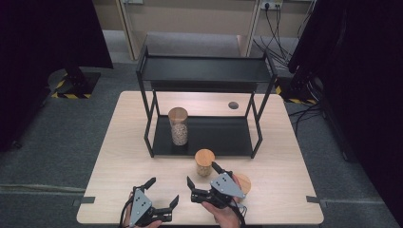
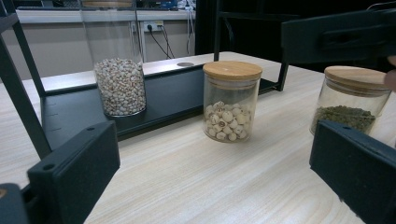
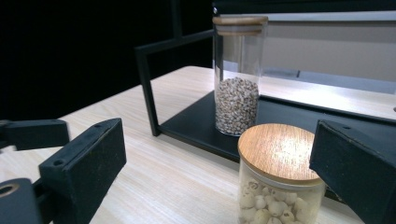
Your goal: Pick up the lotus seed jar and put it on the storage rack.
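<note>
The right gripper stands with its jaws spread wide and nothing between the pads, low over the table and just beside the short jar of pale round seeds. In the right gripper view that jar sits just ahead of the jaws, toward the right-hand one, so the reach looks aimed at it but not yet lined up. The left gripper waits nearer the table's front edge, left of the same jar, also wide open and empty.

The main risk, as I judge it, is the off-centre approach: if the gripper closes from here, one pad could meet the glass first and push the jar sideways or tip it. Behind the right gripper, on the far side from the left one, stands a second short jar holding dark green beans; a careless swing of the hand could knock it. A grip taken on the wooden lid rather than the glass might lift the lid alone.

All three jars have wooden lids and look closed. Beyond the seed jar, on the black shelf's lower tray, a tall jar stands upright, filled partway with small tan grains.
</note>
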### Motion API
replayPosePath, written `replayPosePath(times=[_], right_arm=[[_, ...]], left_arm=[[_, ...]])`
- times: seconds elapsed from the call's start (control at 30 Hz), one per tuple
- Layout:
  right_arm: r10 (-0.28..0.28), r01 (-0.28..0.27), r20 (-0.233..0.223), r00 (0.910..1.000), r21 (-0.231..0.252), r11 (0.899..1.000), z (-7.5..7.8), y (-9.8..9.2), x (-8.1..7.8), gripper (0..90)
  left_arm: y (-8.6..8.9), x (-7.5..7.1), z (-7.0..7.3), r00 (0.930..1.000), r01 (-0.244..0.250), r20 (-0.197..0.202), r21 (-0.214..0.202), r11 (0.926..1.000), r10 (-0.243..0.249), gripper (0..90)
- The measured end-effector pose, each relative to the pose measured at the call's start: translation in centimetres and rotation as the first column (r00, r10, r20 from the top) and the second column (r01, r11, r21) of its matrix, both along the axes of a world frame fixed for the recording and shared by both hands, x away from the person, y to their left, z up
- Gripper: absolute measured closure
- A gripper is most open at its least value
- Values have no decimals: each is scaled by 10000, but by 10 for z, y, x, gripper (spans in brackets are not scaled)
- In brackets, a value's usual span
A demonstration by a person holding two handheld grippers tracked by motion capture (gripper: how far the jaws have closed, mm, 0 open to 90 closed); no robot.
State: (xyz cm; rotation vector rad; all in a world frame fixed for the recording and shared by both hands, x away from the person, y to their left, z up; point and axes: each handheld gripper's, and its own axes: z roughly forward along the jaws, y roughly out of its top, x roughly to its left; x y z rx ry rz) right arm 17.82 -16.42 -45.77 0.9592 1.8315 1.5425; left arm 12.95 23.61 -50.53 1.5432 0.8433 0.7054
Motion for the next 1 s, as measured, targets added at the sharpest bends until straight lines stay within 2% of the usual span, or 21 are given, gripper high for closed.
replayPosePath(times=[0.17, 0.3, 0.43, 0.67, 1.0], right_arm=[[-531, 533, 59, 9986, -474, 9974, -4, 19, 6, 40], [-1180, 1175, -41, 9930, -687, 9907, -7, 27, 8, 43], [-1491, 1467, -212, 9886, -878, 9853, -9, 32, 12, 48], [-1966, 1923, -254, 9802, -1192, 9741, -12, 40, 18, 59], [-2779, 2670, -556, 9590, -1511, 9518, -12, 52, 29, 82]], left_arm=[[1, 0, 0, 10000, -46, 41, -34, 10000, 46, 11], [1, 0, 0, 10000, -54, 34, -39, 10000, 54, 11], [1, 0, 0, 10000, -47, 55, -48, 10000, 47, 11], [2, -1, 0, 9999, -57, 82, -99, 9999, 57, 11], [2, -2, 1, 9999, -40, 123, -122, 9999, 41, 11]])
